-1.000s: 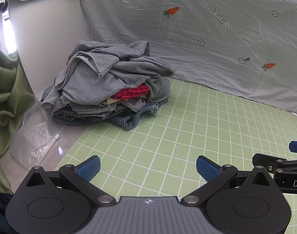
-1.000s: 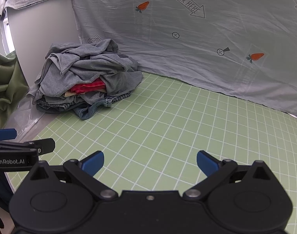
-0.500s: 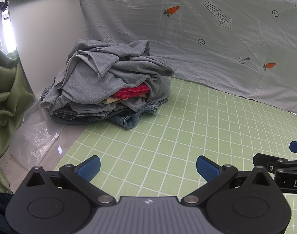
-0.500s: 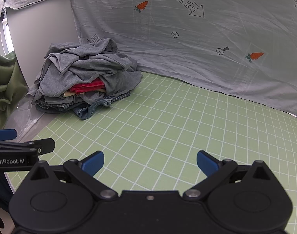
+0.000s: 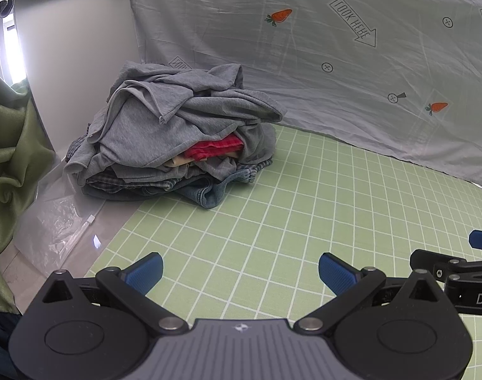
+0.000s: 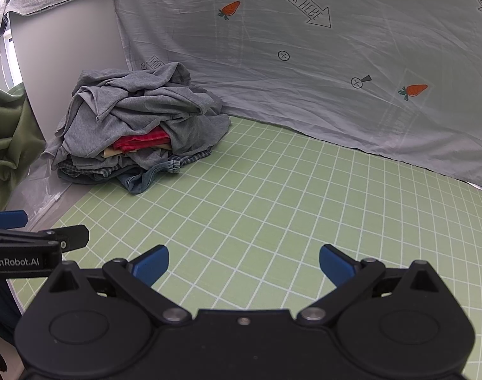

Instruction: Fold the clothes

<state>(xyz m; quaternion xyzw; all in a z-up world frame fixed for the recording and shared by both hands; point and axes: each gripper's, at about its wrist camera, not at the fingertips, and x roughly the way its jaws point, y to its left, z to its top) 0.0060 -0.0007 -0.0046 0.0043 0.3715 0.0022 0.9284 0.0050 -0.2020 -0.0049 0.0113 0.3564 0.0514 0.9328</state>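
A heap of clothes (image 5: 177, 133) lies at the far left corner of the green grid mat (image 5: 288, 209): grey garments on top, a red checked piece, denim and plaid below. The right wrist view shows the same clothes heap (image 6: 136, 126) on the mat (image 6: 272, 205). My left gripper (image 5: 241, 270) is open over the mat's near edge, holding nothing, well short of the heap. My right gripper (image 6: 244, 264) is open and holds nothing too, beside the left one. Each gripper's tip shows at the edge of the other's view.
A pale grey sheet (image 5: 336, 63) printed with carrots and arrows hangs behind the mat. A white cabinet (image 5: 76, 47) stands behind the heap. Green fabric (image 5: 9, 145) hangs at the left. A clear plastic zip bag (image 5: 54, 231) lies on the bare table left of the mat.
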